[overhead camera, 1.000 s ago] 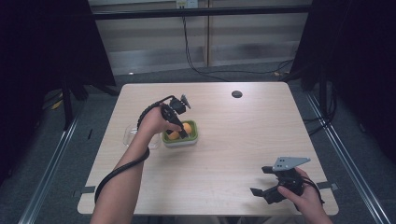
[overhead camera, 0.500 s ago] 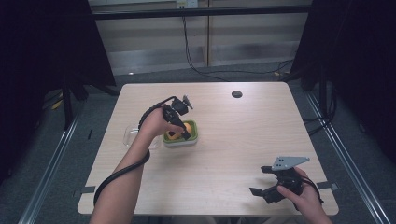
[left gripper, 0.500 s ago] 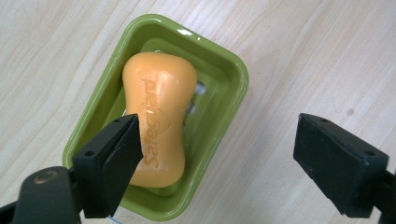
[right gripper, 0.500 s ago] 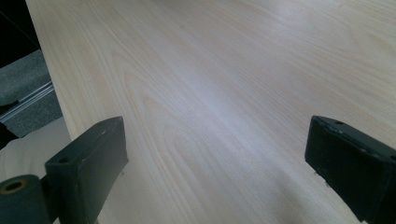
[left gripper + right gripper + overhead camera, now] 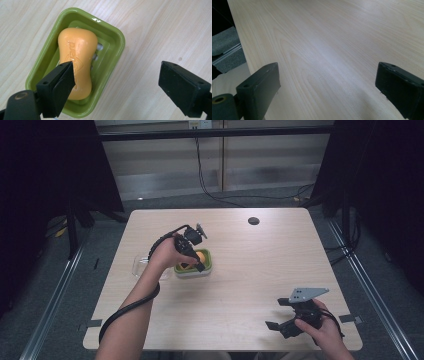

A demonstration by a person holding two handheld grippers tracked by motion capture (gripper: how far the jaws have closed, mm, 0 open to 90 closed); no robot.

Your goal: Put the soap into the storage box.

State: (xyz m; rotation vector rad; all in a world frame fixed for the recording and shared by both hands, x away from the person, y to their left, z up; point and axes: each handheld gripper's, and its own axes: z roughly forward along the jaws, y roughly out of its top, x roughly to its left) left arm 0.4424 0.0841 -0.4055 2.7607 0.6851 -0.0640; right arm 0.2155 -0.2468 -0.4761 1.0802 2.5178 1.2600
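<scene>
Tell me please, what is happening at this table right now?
A person works at a light wooden table with a two-jaw gripper in each hand. The left gripper hangs over a green rectangular plastic soap dish that holds an orange bar of soap; its jaws are open, and nothing is gripped. A clear plastic lid lies on the table just beside the dish. The right gripper is near the table's front edge, with its jaws open over bare wood.

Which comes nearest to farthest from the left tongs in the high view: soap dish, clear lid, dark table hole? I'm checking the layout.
1. Soap dish, directly under the left tongs.
2. Clear lid, on the hand's far side, to the left.
3. Dark table hole, toward the far edge.
</scene>
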